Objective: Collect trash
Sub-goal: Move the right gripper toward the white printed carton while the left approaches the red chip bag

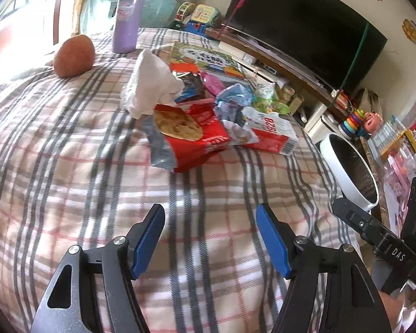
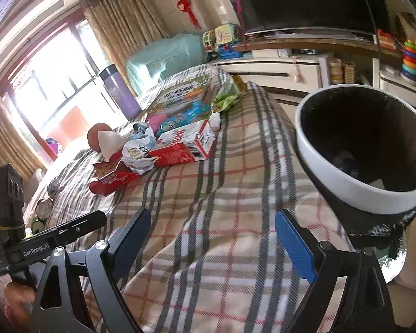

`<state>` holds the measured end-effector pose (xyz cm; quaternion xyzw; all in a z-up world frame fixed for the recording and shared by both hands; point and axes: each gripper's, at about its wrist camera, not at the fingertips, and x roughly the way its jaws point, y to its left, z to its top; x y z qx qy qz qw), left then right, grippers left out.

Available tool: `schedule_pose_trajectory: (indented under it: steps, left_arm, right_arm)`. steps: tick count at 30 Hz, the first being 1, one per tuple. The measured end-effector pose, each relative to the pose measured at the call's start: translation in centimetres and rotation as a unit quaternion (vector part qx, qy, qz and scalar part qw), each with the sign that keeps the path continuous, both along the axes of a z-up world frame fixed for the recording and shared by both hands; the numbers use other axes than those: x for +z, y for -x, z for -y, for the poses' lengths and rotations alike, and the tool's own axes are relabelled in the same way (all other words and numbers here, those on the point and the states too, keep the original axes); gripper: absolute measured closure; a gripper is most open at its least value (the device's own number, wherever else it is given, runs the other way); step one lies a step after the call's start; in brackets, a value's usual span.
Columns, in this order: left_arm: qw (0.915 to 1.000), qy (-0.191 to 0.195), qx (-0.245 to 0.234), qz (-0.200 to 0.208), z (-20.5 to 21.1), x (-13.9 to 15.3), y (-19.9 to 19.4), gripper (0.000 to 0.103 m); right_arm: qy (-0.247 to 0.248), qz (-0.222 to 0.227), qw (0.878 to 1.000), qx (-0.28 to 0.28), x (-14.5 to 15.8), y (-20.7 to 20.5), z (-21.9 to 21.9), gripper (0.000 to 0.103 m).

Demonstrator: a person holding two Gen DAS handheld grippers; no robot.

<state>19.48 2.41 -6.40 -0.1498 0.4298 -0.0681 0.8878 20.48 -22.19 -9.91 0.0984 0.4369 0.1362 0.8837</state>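
A pile of trash lies on the plaid cloth (image 1: 69,172): a red snack bag (image 1: 194,136), a crumpled white tissue (image 1: 149,83), a red-and-white carton (image 1: 274,136) and crumpled wrappers (image 1: 233,102). The carton (image 2: 185,144), red bag (image 2: 111,183) and tissue (image 2: 109,140) also show in the right wrist view. A white-rimmed black bin (image 2: 366,144) stands at the table's right edge; it shows in the left wrist view (image 1: 349,169) too. My left gripper (image 1: 210,216) is open and empty, short of the pile. My right gripper (image 2: 212,222) is open and empty beside the bin.
A purple bottle (image 1: 127,16) and a brown round object (image 1: 73,55) stand at the far side. A picture book (image 1: 205,58) lies behind the pile. A TV (image 1: 305,25) and a cabinet with toys (image 2: 291,66) are to the right. A window (image 2: 55,83) is at the left.
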Motion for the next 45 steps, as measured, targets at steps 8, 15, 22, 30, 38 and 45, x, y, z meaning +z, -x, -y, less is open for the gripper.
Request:
schedule_pose_trajectory:
  steps: [8,15,22,30,38,45]
  left_arm:
    - [0.9999,-0.009,0.004,-0.005,-0.5,-0.4,-2.3,0.035]
    - [0.9998,-0.018,-0.006,-0.005,-0.9,-0.3,-4.3,0.035]
    - [0.9996,-0.025,-0.011,-0.008,-1.4,-0.4,-6.1,0.035]
    - [0.9994,-0.022,-0.019,-0.016,-1.6,-1.3,-8.0,0.035]
    - [0.9992,-0.023,-0.029,-0.019,-1.1,-2.1,-8.9,0.042]
    - [0.9991,-0.020,-0.035,-0.011,-0.9,-2.1,-8.8,0.078]
  right_arm:
    - [0.022,0.003,0.999,0.041,-0.3,-1.9,-1.4,0.011]
    - [0.039,0.004,0.995,0.088,-0.4,-4.4,-2.5,0.011]
    - [0.071,0.007,0.986,0.152,-0.8,-7.1,-4.1,0.011]
    - [0.107,-0.008,0.971,0.216,-2.0,-11.4,-6.0,0.011]
    - [0.104,-0.015,0.958,0.268,-2.6,-13.1,-7.5,0.014]
    - [0.085,-0.016,0.967,0.238,-2.3,-11.7,-6.9,0.045]
